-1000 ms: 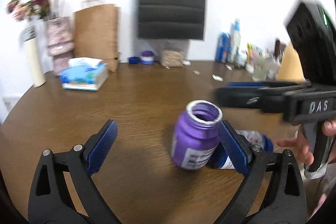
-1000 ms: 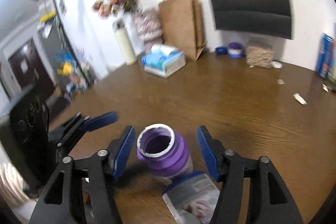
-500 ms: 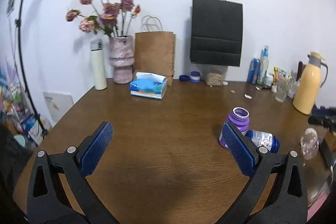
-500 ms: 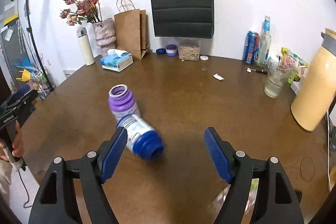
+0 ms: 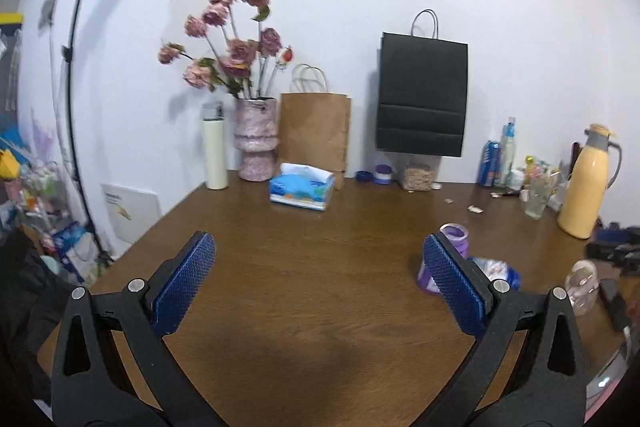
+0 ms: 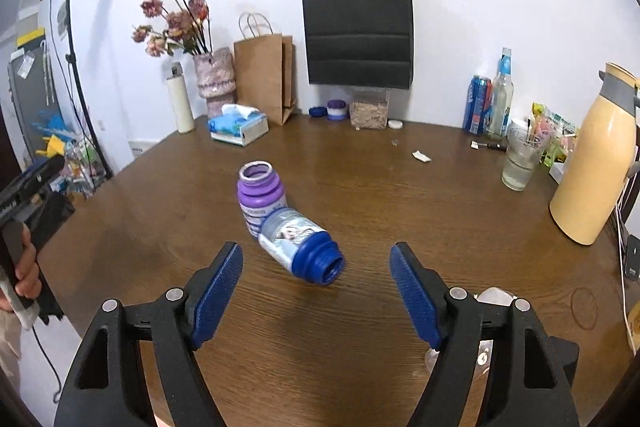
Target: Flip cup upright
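Note:
A purple cup-like jar [image 6: 262, 195] stands upright on the brown table [image 6: 400, 211], its open mouth up. A blue jar with a picture label [image 6: 298, 239] lies on its side against it, its open neck pointing toward my right gripper [image 6: 316, 255]. That gripper is open, back from both jars and holding nothing. In the left wrist view my left gripper [image 5: 316, 247] is open and empty. Its right finger [image 5: 452, 279] hides part of the purple jar [image 5: 456, 233], and the blue jar [image 5: 496, 269] shows just beyond. A hand holds the left gripper [image 6: 24, 195] at the table's left edge.
Along the back wall stand a tissue box [image 6: 238, 127], a flower vase [image 6: 214, 79], a brown paper bag [image 6: 266, 75] and a black bag [image 6: 358, 23]. At the right are a yellow thermos [image 6: 592, 167], a water glass [image 6: 520, 159] and cans. A small clear glass [image 5: 582, 283] stands near the right edge.
Both grippers have pulled back and up from the purple jar, which they flanked closely a second ago. The jar stays upright with the blue jar against it.

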A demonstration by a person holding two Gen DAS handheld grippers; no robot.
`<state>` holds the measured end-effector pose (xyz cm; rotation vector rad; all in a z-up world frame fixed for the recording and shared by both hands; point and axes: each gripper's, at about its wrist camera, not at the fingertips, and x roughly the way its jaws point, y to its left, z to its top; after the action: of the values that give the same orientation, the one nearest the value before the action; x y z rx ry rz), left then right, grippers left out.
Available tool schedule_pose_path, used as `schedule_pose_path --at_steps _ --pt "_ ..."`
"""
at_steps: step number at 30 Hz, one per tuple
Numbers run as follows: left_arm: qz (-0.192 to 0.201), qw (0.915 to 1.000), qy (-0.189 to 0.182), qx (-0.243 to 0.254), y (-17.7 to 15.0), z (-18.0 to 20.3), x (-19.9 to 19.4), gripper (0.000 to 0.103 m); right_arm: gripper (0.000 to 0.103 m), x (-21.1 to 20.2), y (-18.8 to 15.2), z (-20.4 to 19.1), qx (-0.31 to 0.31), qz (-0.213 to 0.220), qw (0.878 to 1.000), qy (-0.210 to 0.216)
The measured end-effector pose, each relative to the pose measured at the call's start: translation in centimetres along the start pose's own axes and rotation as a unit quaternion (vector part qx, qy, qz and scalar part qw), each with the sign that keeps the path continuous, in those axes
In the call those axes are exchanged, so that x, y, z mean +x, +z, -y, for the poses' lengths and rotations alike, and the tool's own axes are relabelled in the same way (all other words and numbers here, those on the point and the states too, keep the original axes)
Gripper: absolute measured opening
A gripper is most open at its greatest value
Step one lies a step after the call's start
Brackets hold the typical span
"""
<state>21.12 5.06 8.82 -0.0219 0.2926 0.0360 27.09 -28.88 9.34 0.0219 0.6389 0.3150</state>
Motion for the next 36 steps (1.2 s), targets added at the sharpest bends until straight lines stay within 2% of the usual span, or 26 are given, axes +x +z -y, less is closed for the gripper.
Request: schedule_pose_path --at_steps 2,4,6,8,11,12,13,16,17,18,20,23,25,27,36 --pt "0.014 0.9998 0.012 0.002 -2.0 -0.1 -2.0 0.103 0.081 -1.4 -0.9 -0.8 -0.003 0.019 1.000 -0.013" --pt "0.021 0.9994 0.026 0.009 -3.9 -0.2 -4.0 0.103 0.081 -4.0 -3.0 -2.4 -0.020 0.064 0.998 -0.014" --pt "0.022 0.9991 0.033 0.015 -5.5 -0.3 -6.2 0.103 0.081 -5.8 -4.9 -3.8 -0.029 0.091 0.995 -0.012" --pt "0.001 0.9991 0.041 0.010 -6.9 -0.4 -8.8 0.103 0.082 -7.2 -6.6 -4.9 -0.036 0.104 0.994 -0.015" --pt "-0.015 0.9989 0.045 -0.007 -9.0 -0.7 -12.3 0.103 0.088 -9.3 -9.7 -6.8 -0.032 0.107 0.994 -0.010" --pt "-0.019 0.9987 0.044 -0.016 -10.2 -0.6 -13.7 0.103 0.089 -10.3 -11.3 -7.8 -0.042 0.114 0.993 0.000" --pt "-0.020 0.9987 0.044 -0.016 -11.0 -0.4 -14.4 0.103 0.089 -11.1 -12.4 -8.6 -0.058 0.122 0.991 -0.008" --pt "0.006 0.9980 0.056 0.027 -14.7 1.0 -17.0 0.103 0.089 -13.0 -16.3 -10.9 -0.097 0.145 0.982 -0.064" --pt "0.005 0.9973 0.059 0.044 -15.5 1.5 -17.3 0.103 0.089 -13.4 -17.3 -11.2 -0.099 0.151 0.981 -0.069" --pt "0.001 0.9970 0.047 0.061 -16.4 2.1 -17.9 0.103 0.089 -13.8 -18.7 -11.7 -0.096 0.157 0.980 -0.069" --pt "0.021 0.9970 0.030 0.068 -16.6 2.6 -18.9 0.103 0.089 -14.4 -20.8 -12.1 -0.074 0.160 0.983 -0.046" --pt "0.058 0.9957 0.011 0.072 -15.9 3.1 -20.0 0.103 0.089 -14.1 -22.7 -12.7 -0.048 0.140 0.989 -0.001" --pt "0.056 0.9959 0.004 0.071 -15.8 3.1 -20.0 0.103 0.089 -14.1 -22.6 -13.1 -0.065 0.139 0.988 -0.010" --pt "0.055 0.9962 0.007 0.067 -15.7 3.0 -19.8 0.103 0.089 -14.4 -22.4 -12.6 -0.055 0.150 0.987 -0.003" --pt "0.063 0.9951 -0.005 0.076 -15.5 3.3 -19.9 0.103 0.089 -14.2 -22.1 -12.0 -0.049 0.148 0.988 -0.014"
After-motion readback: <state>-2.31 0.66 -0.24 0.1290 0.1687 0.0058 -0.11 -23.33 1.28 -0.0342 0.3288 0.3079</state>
